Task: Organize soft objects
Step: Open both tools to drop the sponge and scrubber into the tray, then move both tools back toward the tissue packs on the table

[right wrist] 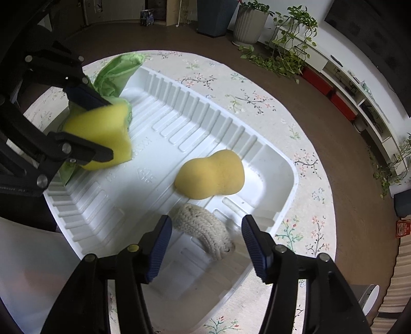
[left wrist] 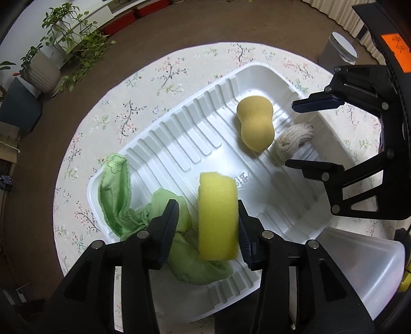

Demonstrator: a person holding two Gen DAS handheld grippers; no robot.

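A white ribbed tray (left wrist: pixel 179 144) (right wrist: pixel 179 123) sits on a round floral table. In it lie a tan peanut-shaped sponge (left wrist: pixel 254 123) (right wrist: pixel 210 177), a cream knitted piece (left wrist: pixel 285 144) (right wrist: pixel 197 223) and a green cloth (left wrist: pixel 115 185) (right wrist: pixel 115 74) draped over one corner. A yellow block sponge (left wrist: pixel 218 215) (right wrist: pixel 102 133) stands on the cloth between the jaws of my left gripper (left wrist: pixel 207 205) (right wrist: pixel 111 129). One pad touches it and a gap shows at the other. My right gripper (right wrist: pixel 205 231) (left wrist: pixel 290 133) hangs open above the knitted piece without touching it.
The floral tablecloth (left wrist: pixel 154 77) (right wrist: pixel 257 97) rings the tray. A translucent plastic container (left wrist: pixel 359 269) (right wrist: pixel 25 257) stands at the table edge beside the tray. On the brown floor are potted plants (left wrist: pixel 43 72) (right wrist: pixel 249 23) and a white bin (left wrist: pixel 339 48).
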